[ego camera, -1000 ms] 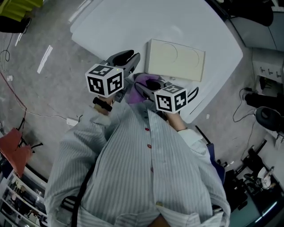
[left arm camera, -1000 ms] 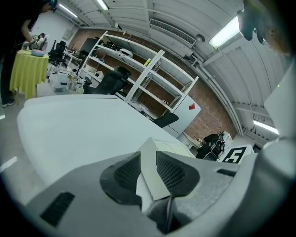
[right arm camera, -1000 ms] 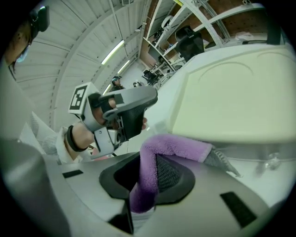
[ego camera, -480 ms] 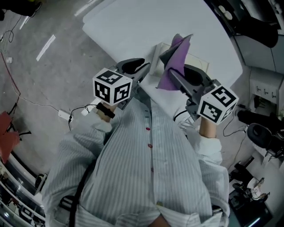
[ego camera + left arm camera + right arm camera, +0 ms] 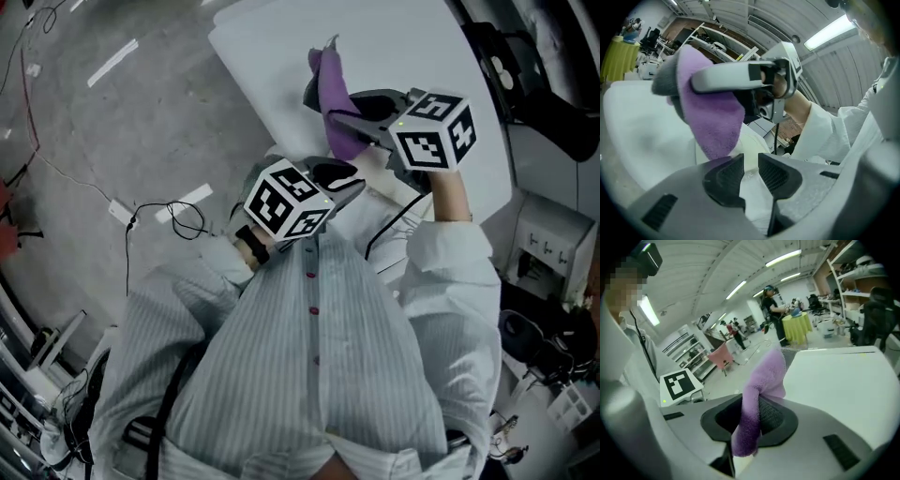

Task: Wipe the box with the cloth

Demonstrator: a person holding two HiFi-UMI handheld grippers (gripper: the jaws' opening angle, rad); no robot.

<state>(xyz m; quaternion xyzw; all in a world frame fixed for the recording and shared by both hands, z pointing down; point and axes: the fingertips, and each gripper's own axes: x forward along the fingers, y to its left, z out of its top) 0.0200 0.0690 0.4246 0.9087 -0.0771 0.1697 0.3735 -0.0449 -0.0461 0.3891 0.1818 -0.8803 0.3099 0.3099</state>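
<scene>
Two-gripper hold above white table (image 5: 403, 42). Clamped on purple cloth (image 5: 761, 380) at right gripper (image 5: 749, 420), held clear of the table. Slightly parted at left gripper (image 5: 751, 169), with cream box (image 5: 752, 149) just beyond.

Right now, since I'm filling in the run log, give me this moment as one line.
right tongs: shut on purple cloth, held up over white table | left tongs: slightly apart, empty, by cream box

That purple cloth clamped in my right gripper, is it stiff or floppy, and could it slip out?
Probably floppy: the purple fleecy cloth folds over the right hand-held gripper and hangs limp in the left gripper view. Its fuzzy nap, pinched between ribbed pads, should resist slipping.
</scene>
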